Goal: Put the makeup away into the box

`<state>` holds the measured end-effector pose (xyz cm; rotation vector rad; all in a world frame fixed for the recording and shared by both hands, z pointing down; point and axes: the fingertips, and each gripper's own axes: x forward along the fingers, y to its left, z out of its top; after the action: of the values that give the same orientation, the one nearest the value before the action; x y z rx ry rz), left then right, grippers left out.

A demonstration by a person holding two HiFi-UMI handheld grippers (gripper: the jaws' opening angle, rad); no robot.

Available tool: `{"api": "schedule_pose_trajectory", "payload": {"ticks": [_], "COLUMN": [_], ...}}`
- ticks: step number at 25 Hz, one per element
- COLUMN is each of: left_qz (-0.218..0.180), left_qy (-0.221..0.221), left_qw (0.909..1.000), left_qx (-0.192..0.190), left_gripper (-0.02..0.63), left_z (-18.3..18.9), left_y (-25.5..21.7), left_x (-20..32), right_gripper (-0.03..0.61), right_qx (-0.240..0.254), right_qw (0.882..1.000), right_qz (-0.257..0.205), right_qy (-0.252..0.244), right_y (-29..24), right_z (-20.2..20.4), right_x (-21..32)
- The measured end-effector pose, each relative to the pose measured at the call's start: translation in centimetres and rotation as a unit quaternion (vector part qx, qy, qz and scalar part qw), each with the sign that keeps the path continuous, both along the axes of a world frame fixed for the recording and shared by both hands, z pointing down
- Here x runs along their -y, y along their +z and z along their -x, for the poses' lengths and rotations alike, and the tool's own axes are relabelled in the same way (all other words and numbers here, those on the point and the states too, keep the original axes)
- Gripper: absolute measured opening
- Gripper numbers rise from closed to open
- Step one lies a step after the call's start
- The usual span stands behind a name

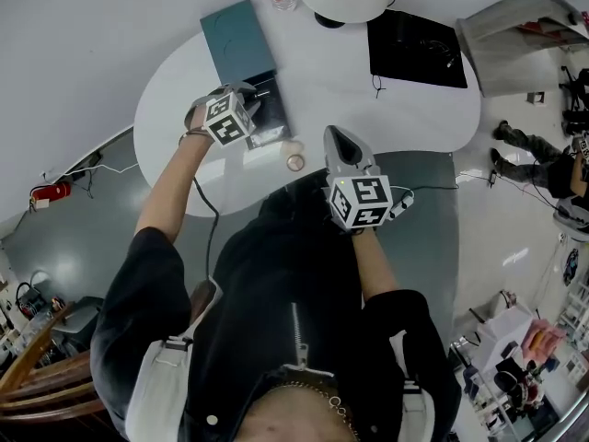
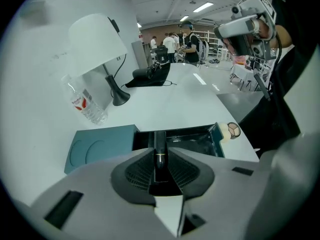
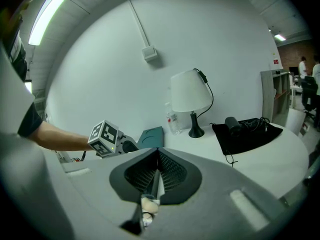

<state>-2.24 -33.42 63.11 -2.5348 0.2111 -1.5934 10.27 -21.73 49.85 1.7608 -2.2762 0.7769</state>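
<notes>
white walls (image 3: 100, 59) are seen behind a rounded white table (image 1: 368, 109), on which a black cloth (image 1: 416, 49), a lamp (image 2: 97, 39), a teal lid (image 2: 100, 146) and the open box (image 2: 192, 136) are set. a black makeup tube (image 2: 159, 144) is clamped in the left gripper (image 2: 160, 156) over the box. the right gripper (image 3: 159, 156) is held with jaws together. a round compact (image 1: 295, 162) is laid just beside the box.

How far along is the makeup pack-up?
Done: unclear; the open box shows glints inside, but I can't identify items. In hand: left tongs clamp a dark tube over the box. Left: the round compact sits on the table beside the box; right tongs are shut, empty.
</notes>
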Motion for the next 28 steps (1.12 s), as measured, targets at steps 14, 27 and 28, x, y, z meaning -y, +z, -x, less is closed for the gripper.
{"api": "schedule_pose_trajectory", "payload": {"ticks": [14,27,28], "left_qz": [0.016,0.021,0.023], "left_qy": [0.009,0.001,0.000], "left_qw": [0.9987,0.9969,0.9968], "left_qx": [0.047,0.076,0.076], "left_gripper": [0.089,0.089,0.089], "left_z": [-0.7,-1.0,-1.0], "left_y": [5.1,6.8,6.9], "left_x": [1.4,1.2,1.2], "right_gripper": [0.006,0.006,0.006], "right_qx": [0.000,0.002,0.002], "right_qw": [1.000,0.999,0.999], "right_qz": [0.027,0.037,0.038], "right_qy": [0.008,0.018,0.019], "right_y": [1.6,2.2,2.2], "right_z": [-1.9,-2.2,-2.2], "right_x": [1.7,1.7,1.7]}}
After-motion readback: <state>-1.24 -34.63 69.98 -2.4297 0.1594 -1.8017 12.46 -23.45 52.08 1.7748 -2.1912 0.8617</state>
